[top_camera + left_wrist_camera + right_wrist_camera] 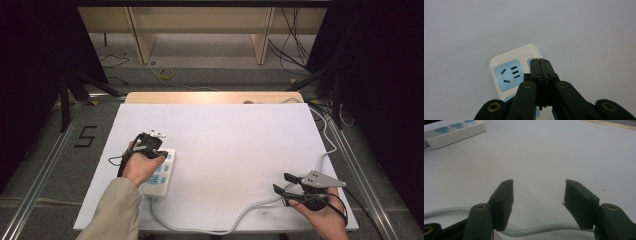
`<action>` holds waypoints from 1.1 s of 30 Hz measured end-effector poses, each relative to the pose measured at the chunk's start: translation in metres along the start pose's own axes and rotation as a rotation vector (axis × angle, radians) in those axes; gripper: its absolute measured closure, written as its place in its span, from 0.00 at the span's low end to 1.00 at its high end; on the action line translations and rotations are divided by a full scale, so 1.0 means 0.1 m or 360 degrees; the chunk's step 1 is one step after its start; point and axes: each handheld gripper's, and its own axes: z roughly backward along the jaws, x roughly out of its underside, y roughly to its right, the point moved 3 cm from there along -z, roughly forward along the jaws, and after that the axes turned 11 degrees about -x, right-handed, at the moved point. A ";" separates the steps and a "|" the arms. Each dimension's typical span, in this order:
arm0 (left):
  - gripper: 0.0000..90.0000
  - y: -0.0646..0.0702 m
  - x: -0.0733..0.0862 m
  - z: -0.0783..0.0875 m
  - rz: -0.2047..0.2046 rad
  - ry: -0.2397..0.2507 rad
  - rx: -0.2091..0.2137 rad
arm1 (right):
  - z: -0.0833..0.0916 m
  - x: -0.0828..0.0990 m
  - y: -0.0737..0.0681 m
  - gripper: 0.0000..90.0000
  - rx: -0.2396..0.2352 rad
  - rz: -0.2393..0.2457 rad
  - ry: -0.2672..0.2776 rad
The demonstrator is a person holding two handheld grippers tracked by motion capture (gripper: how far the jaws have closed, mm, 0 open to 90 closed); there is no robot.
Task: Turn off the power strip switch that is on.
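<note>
A white power strip [161, 181] with blue sockets lies at the table's left side. My left gripper [160, 152] is over its far end. In the left gripper view the jaws are shut against each other with nothing between them, and their tips [540, 61] rest at a blue button beside a small red light [523, 60] on the power strip [503, 61]. My right gripper [283, 188] sits near the front right corner, open and empty. Its own view shows the right gripper [537, 188] spread wide above the strip's grey cable [536, 229].
The grey cable [240, 215] runs from the strip along the table's front edge and up past the right side. The power strip [454, 131] lies far off in the right gripper view. Wooden shelving [200, 30] and floor cables stand beyond the white table [225, 140].
</note>
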 end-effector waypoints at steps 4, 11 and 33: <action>1.00 0.01 -0.01 -0.01 -0.0007 -0.0006 0.0000 | 0.00 0.00 0.00 0.46 -0.0001 0.0003 0.0001; 1.00 0.01 -0.03 -0.03 -0.0021 -0.0021 -0.0001 | 0.00 0.00 0.00 0.46 0.0000 0.0002 0.0000; 1.00 -0.03 -0.09 -0.10 -0.0009 -0.0071 -0.0007 | 0.00 0.00 0.00 0.46 0.0000 0.0005 -0.0001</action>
